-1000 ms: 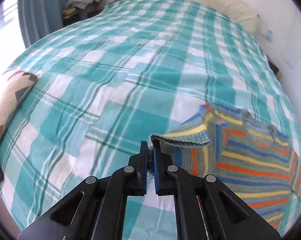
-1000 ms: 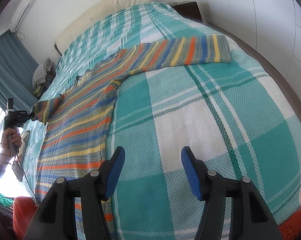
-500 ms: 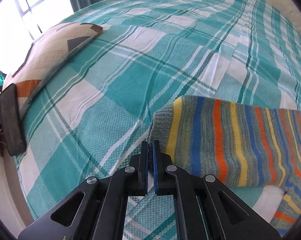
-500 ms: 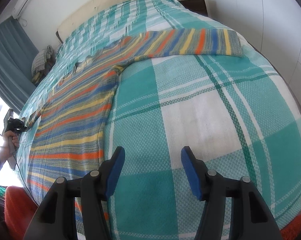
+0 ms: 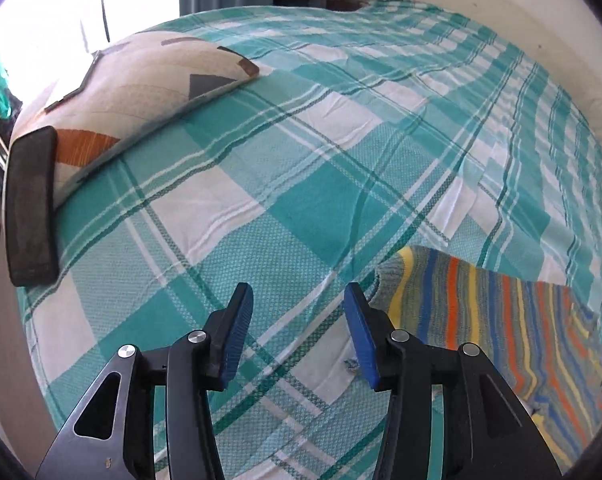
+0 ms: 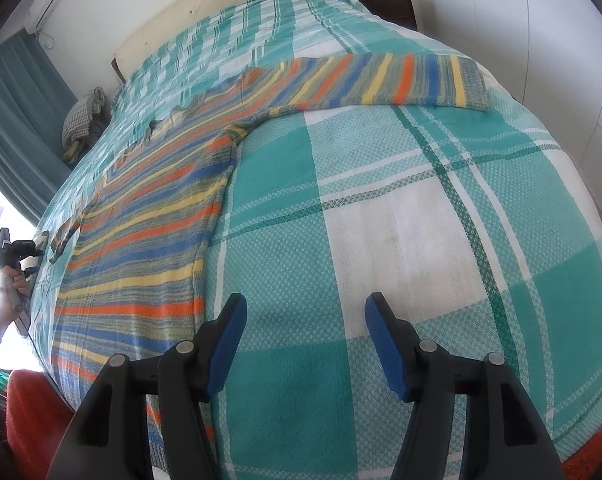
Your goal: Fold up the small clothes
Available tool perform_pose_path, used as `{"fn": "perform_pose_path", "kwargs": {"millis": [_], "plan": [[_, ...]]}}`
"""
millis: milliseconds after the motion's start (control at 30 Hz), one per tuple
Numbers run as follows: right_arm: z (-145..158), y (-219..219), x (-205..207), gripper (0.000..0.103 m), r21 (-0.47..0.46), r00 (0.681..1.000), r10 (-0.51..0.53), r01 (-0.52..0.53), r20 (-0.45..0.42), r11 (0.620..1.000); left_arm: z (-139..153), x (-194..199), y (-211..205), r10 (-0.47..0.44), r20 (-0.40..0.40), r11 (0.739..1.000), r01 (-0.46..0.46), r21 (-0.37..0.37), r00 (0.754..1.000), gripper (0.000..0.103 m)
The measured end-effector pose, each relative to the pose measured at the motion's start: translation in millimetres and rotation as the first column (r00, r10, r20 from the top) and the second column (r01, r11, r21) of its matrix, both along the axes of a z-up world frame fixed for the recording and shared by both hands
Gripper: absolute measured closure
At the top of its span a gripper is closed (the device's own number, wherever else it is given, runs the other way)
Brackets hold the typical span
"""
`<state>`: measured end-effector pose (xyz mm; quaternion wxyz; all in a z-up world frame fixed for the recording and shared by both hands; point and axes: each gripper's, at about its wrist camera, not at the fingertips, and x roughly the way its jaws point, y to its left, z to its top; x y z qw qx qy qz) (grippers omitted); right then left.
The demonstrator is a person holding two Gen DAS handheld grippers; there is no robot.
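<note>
Striped sweater spread flat on the bed, both grippers empty.

The striped sweater (image 6: 149, 216) lies flat on the checked bedspread (image 6: 401, 220), with its body along the left side of the bed and one sleeve (image 6: 381, 80) stretched across toward the right edge, the cuff near that edge. The other sleeve end (image 5: 441, 292) rests on the bedspread just beside the left gripper (image 5: 297, 332), on its right side; the jaws of this gripper are opening and only the bedspread shows between them, not the cloth. The right gripper (image 6: 305, 344) hovers above the bedspread near the foot edge, to the right of the sweater body; its jaws are opening too, about half wide, and hold nothing. A patterned pillow (image 5: 129, 92) lies at the left edge of the bed.
</note>
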<state>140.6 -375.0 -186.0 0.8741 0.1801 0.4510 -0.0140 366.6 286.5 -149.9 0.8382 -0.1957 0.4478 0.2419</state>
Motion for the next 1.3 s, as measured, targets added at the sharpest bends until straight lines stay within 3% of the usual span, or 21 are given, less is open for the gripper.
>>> {"fn": "perform_pose_path", "kwargs": {"millis": [100,167,200,300,400,500,567,667,733,833,967,1067,1167,1233,1300], "plan": [[-1,2,1,0.039,-0.012,1.000,0.003,-0.003,-0.003,1.000,-12,32,-14,-0.128,-0.065,0.991,0.125,-0.045,0.990,0.048],[-2,4,1,0.039,-0.021,1.000,0.004,-0.004,-0.002,1.000,-25,54,-26,-0.189,-0.111,0.982,0.185,-0.041,0.976,0.022],[-2,4,1,0.039,-0.026,1.000,0.005,-0.005,-0.001,1.000,-33,62,-32,-0.189,-0.152,0.982,0.191,-0.005,0.970,0.020],[-4,7,1,0.039,-0.049,1.000,0.013,-0.013,-0.007,0.999,-48,74,-28,-0.046,-0.257,0.965,0.110,0.239,0.965,0.021],[-5,12,3,0.037,-0.078,1.000,0.022,-0.023,-0.013,0.997,-42,68,-9,0.064,-0.239,0.956,0.009,0.294,0.969,0.021],[-6,16,4,0.032,-0.098,0.999,0.032,-0.033,-0.013,0.995,-34,51,-1,0.068,-0.232,0.944,0.013,0.330,0.970,0.021],[-6,19,5,0.030,-0.113,0.999,0.040,-0.042,-0.015,0.993,-25,33,-3,0.033,-0.202,0.947,0.034,0.319,0.979,0.022],[-2,18,3,0.031,-0.119,0.999,0.043,-0.044,-0.009,0.992,-5,-7,-21,-0.078,-0.129,0.969,0.105,0.223,0.989,0.022],[6,14,1,0.031,-0.125,1.000,0.018,-0.018,0.000,0.992,8,-35,-49,-0.178,-0.086,0.970,0.189,0.152,0.980,0.021],[26,19,-1,0.031,-0.134,0.999,0.047,-0.044,0.018,0.990,22,-77,-108,-0.371,-0.050,0.925,0.374,0.067,0.927,0.018],[53,55,-4,0.031,-0.176,0.980,0.197,-0.193,0.002,0.965,20,-135,-190,-0.588,-0.073,0.807,0.590,0.020,0.806,0.013],[51,89,-10,0.031,-0.220,0.943,0.323,-0.334,-0.086,0.917,-5,-174,-236,-0.677,-0.161,0.725,0.688,0.022,0.718,0.013],[32,105,-22,0.031,-0.254,0.901,0.385,-0.427,-0.201,0.868,-44,-205,-261,-0.698,-0.334,0.661,0.750,0.041,0.633,0.013],[13,101,-29,0.031,-0.271,0.880,0.366,-0.448,-0.304,0.852,-45,-224,-263,-0.704,-0.353,0.636,0.768,0.070,0.616,0.012],[8,89,-39,0.031,-0.288,0.883,0.313,-0.419,-0.350,0.861,-34,-236,-261,-0.709,-0.368,0.622,0.779,0.075,0.602,0.013]]}}
